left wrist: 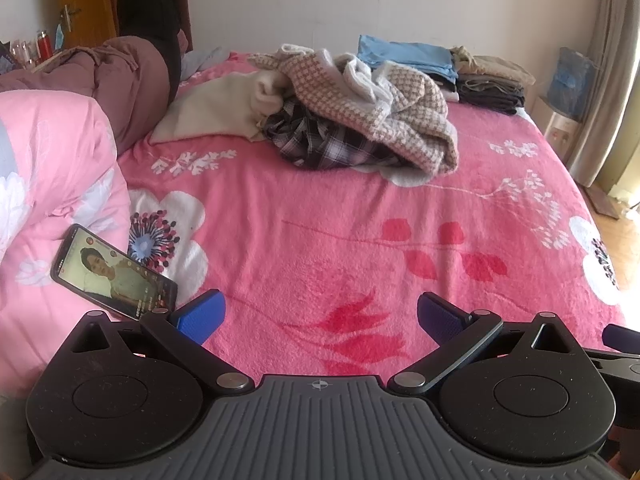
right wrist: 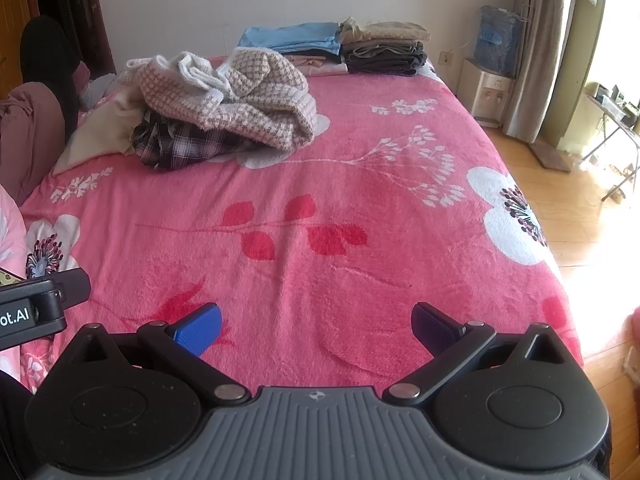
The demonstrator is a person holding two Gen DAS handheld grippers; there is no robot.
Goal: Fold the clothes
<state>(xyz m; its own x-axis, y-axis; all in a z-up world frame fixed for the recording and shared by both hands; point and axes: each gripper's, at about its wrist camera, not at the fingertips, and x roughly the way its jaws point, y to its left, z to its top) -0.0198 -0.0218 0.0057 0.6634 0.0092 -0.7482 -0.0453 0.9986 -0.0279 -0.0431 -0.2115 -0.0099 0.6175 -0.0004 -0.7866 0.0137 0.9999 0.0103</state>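
You held both tools low over the near edge of the bed [left wrist: 320,216], side by side. Your left gripper [left wrist: 318,318] had its blue fingers [left wrist: 200,316] spread wide with nothing between them, only bare pink blanket [right wrist: 320,208] beneath. Your right gripper [right wrist: 316,326] stood the same way, its fingers far apart and empty, hovering over the red flower print near the bed's front edge. The clothes to be folded lay well apart from both tools, toward the far side of the bed: a loose heap with a houndstooth knit [left wrist: 384,116] thrown over a dark plaid shirt [left wrist: 320,144], and a cream garment [left wrist: 212,108] spread flat on the heap's left, touching it. Beyond the heap, at the far right corner of the bed against the wall, sat folded piles: a blue stack [right wrist: 292,38] and, just beside it, a dark stack [right wrist: 384,58] topped with beige pieces. At the left edge a phone [left wrist: 114,272] with a lit screen leaned on a pink quilt [left wrist: 52,168], close to your left gripper's left finger. A mauve duvet [left wrist: 116,80] was bunched at the far left corner. A water dispenser [right wrist: 490,84] stood on the floor past the bed's right side.
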